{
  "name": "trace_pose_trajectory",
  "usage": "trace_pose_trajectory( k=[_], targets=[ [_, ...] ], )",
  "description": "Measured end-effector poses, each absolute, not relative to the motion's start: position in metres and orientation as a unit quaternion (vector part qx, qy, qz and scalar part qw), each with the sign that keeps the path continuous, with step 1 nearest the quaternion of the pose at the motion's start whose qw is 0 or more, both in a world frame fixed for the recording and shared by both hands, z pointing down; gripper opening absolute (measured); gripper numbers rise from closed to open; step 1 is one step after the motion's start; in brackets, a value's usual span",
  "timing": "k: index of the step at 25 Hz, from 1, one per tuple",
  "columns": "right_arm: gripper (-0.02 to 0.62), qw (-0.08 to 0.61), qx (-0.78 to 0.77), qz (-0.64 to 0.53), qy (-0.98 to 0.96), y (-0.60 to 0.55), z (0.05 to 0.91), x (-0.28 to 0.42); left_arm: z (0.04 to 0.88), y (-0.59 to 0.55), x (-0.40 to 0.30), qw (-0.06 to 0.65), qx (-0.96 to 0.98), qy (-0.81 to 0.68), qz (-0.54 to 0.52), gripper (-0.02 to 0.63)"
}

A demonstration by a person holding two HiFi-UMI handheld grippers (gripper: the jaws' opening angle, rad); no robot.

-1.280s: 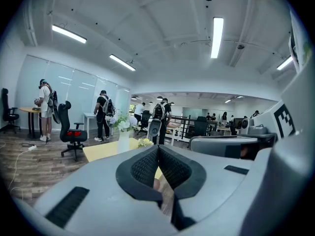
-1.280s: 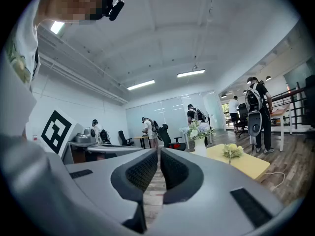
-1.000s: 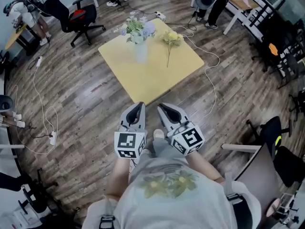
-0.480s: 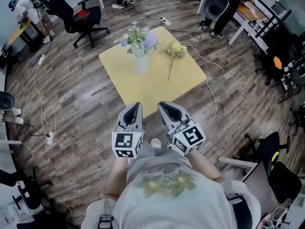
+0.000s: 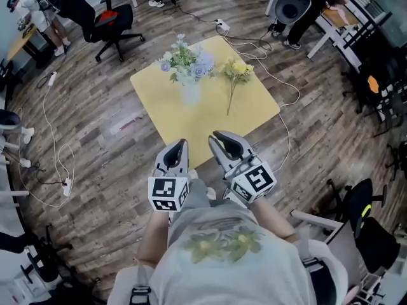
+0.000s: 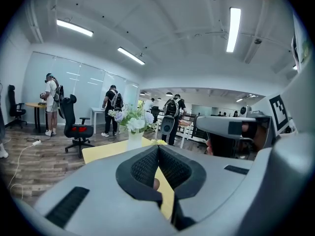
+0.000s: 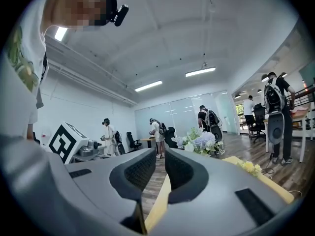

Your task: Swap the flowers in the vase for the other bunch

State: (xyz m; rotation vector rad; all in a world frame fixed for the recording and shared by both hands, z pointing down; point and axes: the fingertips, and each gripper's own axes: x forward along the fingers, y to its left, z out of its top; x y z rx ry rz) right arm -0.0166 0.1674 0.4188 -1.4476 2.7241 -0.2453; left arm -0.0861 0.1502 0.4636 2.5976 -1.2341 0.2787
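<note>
While your left tongs (image 5: 182,142) and right tongs (image 5: 217,136) hang clenched, empty, yellow tabletop (image 5: 203,116) ahead, white-and-lilac bunch (image 5: 187,61) in the vase (image 5: 191,94), yellow bunch (image 5: 237,70) lying beside.

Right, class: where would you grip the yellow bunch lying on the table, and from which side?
Probably the bare stem of the yellow bunch, below the blooms, from above on the near side: it lies flat on the table, stem pointing towards the person.
</note>
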Motion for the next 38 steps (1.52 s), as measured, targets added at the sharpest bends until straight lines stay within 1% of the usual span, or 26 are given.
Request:
trace_pose_trajectory(
  k=[13, 14, 22, 30, 38],
  targets=[
    [0.054, 0.018, -0.487, -0.055, 0.871, 0.038, 0.387, -0.020, 0.442, 0.017, -0.109, 0.124, 0.896, -0.418, 0.081, 0.017],
    [0.061, 0.016, -0.490, -0.056, 0.870, 0.029, 0.386, -0.021, 0.442, 0.010, -0.110, 0.125, 0.897, -0.415, 0.082, 0.017],
    [0.220, -0.007, -0.510, -0.051, 0.859, -0.035, 0.385, -0.014, 0.457, -0.037, -0.114, 0.139, 0.900, -0.404, 0.090, 0.017],
    [0.249, -0.030, -0.498, -0.064, 0.864, -0.076, 0.396, 0.007, 0.469, -0.065, -0.101, 0.149, 0.890, -0.419, 0.099, 0.017],
    [0.256, -0.048, -0.486, -0.068, 0.870, -0.114, 0.400, 0.032, 0.467, -0.079, -0.094, 0.151, 0.873, -0.454, 0.098, 0.017]
  ],
)
